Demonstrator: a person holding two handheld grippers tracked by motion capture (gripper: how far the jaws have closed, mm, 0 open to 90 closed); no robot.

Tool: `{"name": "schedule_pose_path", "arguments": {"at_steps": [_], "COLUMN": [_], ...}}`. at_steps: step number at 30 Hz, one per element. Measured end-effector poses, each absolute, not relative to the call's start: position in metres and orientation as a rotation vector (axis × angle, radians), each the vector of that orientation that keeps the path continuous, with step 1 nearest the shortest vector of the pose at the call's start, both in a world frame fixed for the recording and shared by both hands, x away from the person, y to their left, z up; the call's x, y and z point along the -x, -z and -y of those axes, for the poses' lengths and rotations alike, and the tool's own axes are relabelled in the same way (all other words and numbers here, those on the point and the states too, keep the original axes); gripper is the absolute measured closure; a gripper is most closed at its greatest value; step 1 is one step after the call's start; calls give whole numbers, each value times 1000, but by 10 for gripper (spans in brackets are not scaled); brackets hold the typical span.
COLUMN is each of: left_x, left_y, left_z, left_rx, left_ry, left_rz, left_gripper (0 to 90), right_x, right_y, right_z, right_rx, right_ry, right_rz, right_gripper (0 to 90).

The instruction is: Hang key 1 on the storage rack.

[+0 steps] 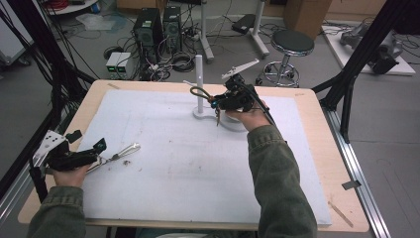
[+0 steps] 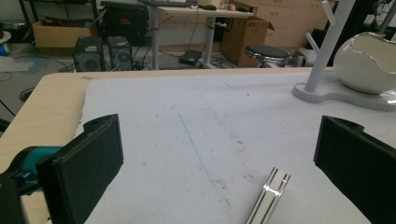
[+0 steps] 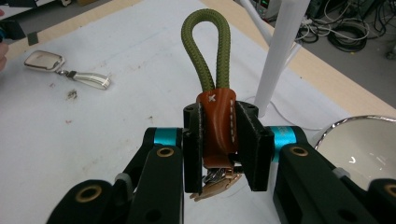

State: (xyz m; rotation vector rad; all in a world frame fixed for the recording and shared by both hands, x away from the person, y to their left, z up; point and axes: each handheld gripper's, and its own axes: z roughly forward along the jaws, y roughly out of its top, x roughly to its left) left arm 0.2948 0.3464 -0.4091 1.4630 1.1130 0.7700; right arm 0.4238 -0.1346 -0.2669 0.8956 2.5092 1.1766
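My right gripper (image 3: 220, 116) is shut on the brown leather tab (image 3: 218, 126) of a keychain. Its olive rope loop (image 3: 208, 51) stands up past the jaws, and keys (image 3: 215, 183) hang below them. In the high view this right gripper (image 1: 216, 102) hovers beside the white peg stand (image 1: 199, 82), with the rope loop (image 1: 198, 91) pointing toward the post. My left gripper (image 1: 89, 141) rests at the mat's left edge. Its jaws stand wide apart in the left gripper view (image 2: 219, 172), with a silver key fob strap (image 2: 271, 196) lying between them untouched.
A white bowl (image 3: 359, 144) sits on the stand's base, just right of the post (image 3: 280, 56). The silver key fob (image 3: 44, 60) lies on the white mat (image 1: 188, 163) near the left hand. The floor behind holds computers, cables and a stool (image 1: 292, 44).
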Motion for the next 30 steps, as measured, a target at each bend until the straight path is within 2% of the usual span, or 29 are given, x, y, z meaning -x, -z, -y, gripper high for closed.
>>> {"name": "schedule_pose_path", "arguments": {"at_steps": [13,30], "left_x": [-295,-294], "left_y": [409,409], "left_z": [-347,-348], "left_rx": [-1457,-1459], "left_ry": [-773,-776], "left_rz": [-1113,-1111], "left_gripper": [18,18], "right_x": [-434,-458], "right_y": [246,251], "right_z": [135,133], "right_rx": [-911,-980], "right_ry": [-1184,-1167], "right_rz": [-2460,-2457], "right_gripper": [728,727]}}
